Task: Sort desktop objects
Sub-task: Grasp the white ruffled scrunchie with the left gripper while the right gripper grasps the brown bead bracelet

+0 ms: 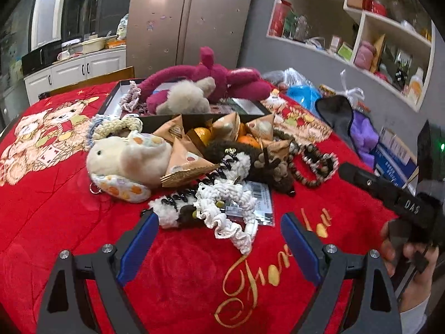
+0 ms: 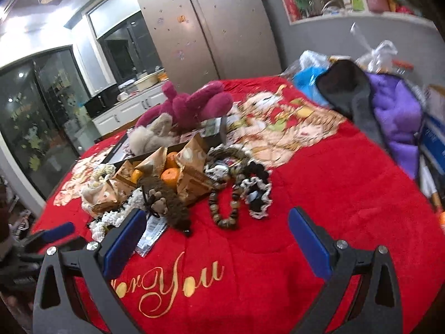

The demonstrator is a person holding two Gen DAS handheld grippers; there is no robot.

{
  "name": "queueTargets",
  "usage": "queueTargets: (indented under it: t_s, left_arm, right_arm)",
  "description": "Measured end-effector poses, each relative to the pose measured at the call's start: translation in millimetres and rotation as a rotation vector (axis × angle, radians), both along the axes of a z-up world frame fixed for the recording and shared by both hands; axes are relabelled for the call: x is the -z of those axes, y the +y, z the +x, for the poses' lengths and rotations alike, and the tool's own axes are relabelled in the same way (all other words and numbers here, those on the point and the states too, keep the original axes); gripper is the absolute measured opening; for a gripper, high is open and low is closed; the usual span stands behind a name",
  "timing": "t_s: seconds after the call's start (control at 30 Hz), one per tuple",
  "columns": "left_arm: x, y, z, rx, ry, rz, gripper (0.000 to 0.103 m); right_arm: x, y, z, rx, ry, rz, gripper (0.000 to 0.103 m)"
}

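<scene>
Red blanket [image 2: 319, 194] read "For You" in gold, and both the left gripper [image 1: 219, 231] and right gripper [image 2: 218, 226] were wide open, holding nothing.

Left gripper [image 1: 219, 235] jaws wide over white scrunchie [image 1: 225, 208], empty.

The blanket [image 1: 194, 272] was a red plush cloth, soft and matt, with shiny gold letters [image 2: 178, 281]. The bear [image 1: 205, 83] looked of rough magenta fleece, and the bunny [image 1: 125, 161] of pale fluffy fabric. The packets [image 1: 183, 164] seemed of matt tan paper with glossy gold edges. The beads [image 2: 225, 208] looked hard and polished. The scrunchie [image 1: 230, 217] was knitted white yarn. The fridge [image 2: 222, 27] had brushed, smooth metal doors.
</scene>
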State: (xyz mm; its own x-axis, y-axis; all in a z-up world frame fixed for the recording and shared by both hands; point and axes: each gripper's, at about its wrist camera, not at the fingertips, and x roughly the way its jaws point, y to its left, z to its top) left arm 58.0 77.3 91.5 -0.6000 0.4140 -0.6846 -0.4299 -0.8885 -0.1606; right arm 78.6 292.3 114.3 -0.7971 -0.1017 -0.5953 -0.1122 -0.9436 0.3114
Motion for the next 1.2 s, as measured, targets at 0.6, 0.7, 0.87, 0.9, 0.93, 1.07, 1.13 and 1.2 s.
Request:
queueTargets:
  t_s: [0.6, 0.7, 0.87, 0.9, 0.93, 1.07, 1.13, 1.2]
  left_arm:
    - [24, 0, -17, -0.027, -0.058, 0.042, 0.091]
    - [24, -5, -17, -0.031, -0.058, 0.059, 0.082]
    - [25, -13, -18, -0.050, -0.071, 0.074, 0.054]
    - [25, -15, -17, -0.050, -0.071, 0.072, 0.041]
    - [25, -17, -17, -0.055, -0.070, 0.069, 0.034]
    - [24, -23, -19, -0.026, -0.095, 0.107, 0.014]
    - [23, -20, -16, -0.012, -0.079, 0.096, 0.014]
    - [19, -15, -12, 0.001, -0.047, 0.069, 0.014]
  right_arm:
    - [33, -11, -42, -0.077, -0.113, -0.097, 0.068]
    - [33, -13, -42, -0.078, -0.114, -0.094, 0.060]
    - [35, -14, -43, -0.082, -0.127, -0.086, 0.038]
    - [35, -15, -43, -0.088, -0.128, -0.085, 0.032]
    - [35, -17, -43, -0.092, -0.127, -0.083, 0.026]
    - [34, -21, -43, -0.115, -0.122, -0.069, 0.013]
    - [33, -23, -43, -0.126, -0.115, -0.064, 0.012]
    - [32, -24, -41, -0.124, -0.108, -0.059, 0.012]
